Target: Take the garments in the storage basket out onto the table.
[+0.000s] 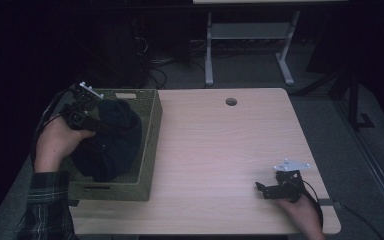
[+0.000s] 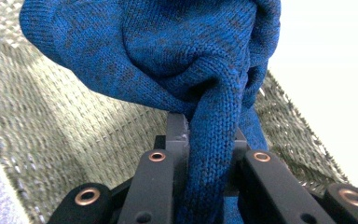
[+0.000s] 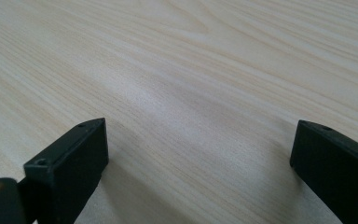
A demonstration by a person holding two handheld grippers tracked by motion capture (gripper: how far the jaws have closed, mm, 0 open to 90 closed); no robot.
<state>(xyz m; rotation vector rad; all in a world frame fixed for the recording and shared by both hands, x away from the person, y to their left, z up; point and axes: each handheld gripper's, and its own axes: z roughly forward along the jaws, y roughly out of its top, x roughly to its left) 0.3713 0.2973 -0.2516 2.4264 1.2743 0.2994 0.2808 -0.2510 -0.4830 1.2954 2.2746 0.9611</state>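
A dark blue knitted garment (image 1: 111,141) bulges out of a woven olive basket (image 1: 152,132) at the table's left edge. My left gripper (image 1: 99,125) is over the basket, shut on a fold of the blue knit (image 2: 214,140), which hangs bunched above the basket's woven wall (image 2: 74,135). At the table's front right, my right gripper (image 1: 261,188) rests low on the wood and points left. Its two black jaws stand wide apart over bare light wood (image 3: 200,107), with nothing between them (image 3: 200,154).
The light wooden table (image 1: 220,150) has a round cable hole (image 1: 231,102) near its far edge. Beyond it stands a white desk frame (image 1: 250,45) with cables on the dark floor. A plaid sleeve (image 1: 47,205) comes in at bottom left.
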